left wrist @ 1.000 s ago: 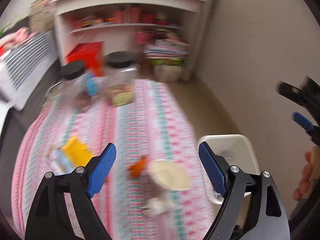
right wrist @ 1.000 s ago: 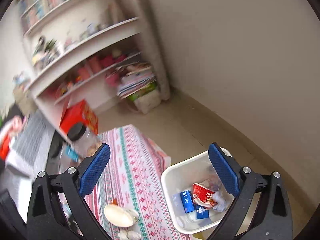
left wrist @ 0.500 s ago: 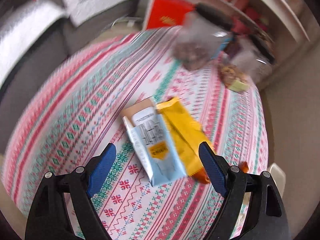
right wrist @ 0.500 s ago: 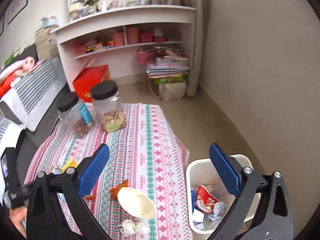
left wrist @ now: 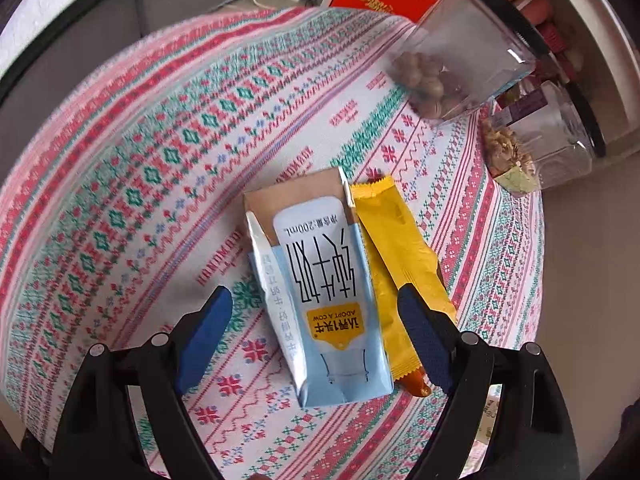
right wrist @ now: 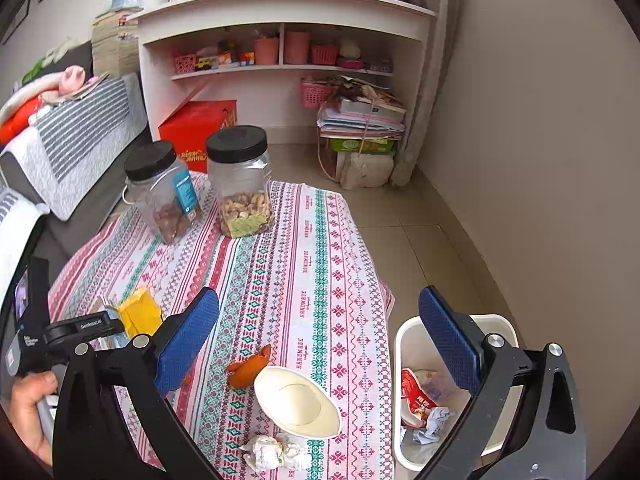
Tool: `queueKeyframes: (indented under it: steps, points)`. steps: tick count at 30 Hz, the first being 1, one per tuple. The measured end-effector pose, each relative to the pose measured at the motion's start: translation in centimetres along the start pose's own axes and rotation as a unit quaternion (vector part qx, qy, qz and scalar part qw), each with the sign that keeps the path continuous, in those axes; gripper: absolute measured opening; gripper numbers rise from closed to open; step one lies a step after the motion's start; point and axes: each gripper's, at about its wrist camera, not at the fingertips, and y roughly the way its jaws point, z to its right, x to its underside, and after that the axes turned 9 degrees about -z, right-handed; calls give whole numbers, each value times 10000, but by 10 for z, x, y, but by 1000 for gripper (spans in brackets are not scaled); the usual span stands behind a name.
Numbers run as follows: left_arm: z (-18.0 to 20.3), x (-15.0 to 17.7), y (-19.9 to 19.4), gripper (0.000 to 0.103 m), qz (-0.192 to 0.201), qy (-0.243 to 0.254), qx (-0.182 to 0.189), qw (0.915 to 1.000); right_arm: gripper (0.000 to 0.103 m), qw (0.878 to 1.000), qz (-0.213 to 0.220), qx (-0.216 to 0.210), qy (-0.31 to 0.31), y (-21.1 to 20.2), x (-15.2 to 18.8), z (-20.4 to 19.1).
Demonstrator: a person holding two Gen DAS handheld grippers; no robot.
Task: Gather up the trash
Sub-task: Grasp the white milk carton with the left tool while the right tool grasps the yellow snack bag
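While my left gripper [left wrist: 316,336] hangs wide open over the flattened milk carton [left wrist: 320,292] beside the yellow wrapper [left wrist: 400,264], my right gripper [right wrist: 320,340] is wide open, empty, near the white bin [right wrist: 404,360].

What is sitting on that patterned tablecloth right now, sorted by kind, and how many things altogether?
Clear jars with black lids: 2, one of dark nuts, one of pale nuts
Flattened milk carton: 1
Yellow wrapper: 1
Orange scrap: 1
Cream paper dish: 1
Crumpled white wad: 1
Total: 7
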Motion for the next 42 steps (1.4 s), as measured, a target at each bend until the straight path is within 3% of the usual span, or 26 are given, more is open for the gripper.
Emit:
queueKeyframes:
  steps: [2, 4, 12, 17, 20, 24, 28, 33, 36, 38, 41, 42]
  points:
    - [1, -2, 6, 79, -172, 96, 101, 9998, 96, 10000, -22, -33, -37, 1, 1, -4]
    - [0, -3, 5, 60, -219, 165, 192, 9994, 96, 9999, -31, -77, -110, 2, 1, -10]
    - [-19, 4, -53, 59, 192, 187, 481, 9985, 96, 9964, -190, -420, -716, 3, 16, -55]
    - [-35, 17, -118, 59, 973, 590, 3, 9935, 96, 9854, -506, -717, -1462, 18, 28, -115]
    - [-48, 20, -149, 59, 1303, 696, -38, 9890, 96, 9724, -841, -694, -2065, 45, 33, -159]
    - [-69, 19, -171, 59, 1380, 630, 201, 9882, 96, 9513, -1521, -752, -2572, 94, 32, -204]
    - [-78, 19, -180, 59, 1321, 610, 504, 9881, 96, 9436, -1868, -811, -2610, 129, 26, -224]
    - [-80, 20, -189, 59, 1370, 666, 524, 9869, 96, 9394, -2239, -1033, -2383, 162, 19, -230]
    - [-85, 20, -193, 60, 1374, 648, 604, 9865, 80, 9314, -2610, -1170, -2251, 179, 23, -230]
    - [-88, 19, -193, 60, 1361, 627, 625, 9867, 76, 9332, -2608, -1225, -2149, 181, 25, -229]
    - [-92, 20, -196, 60, 1363, 589, 656, 9867, 48, 9404, -2546, -1308, -1836, 177, 20, -224]
    - [-92, 20, -197, 60, 1379, 592, 652, 9865, 33, 9410, -2566, -1420, -1686, 174, 17, -221]
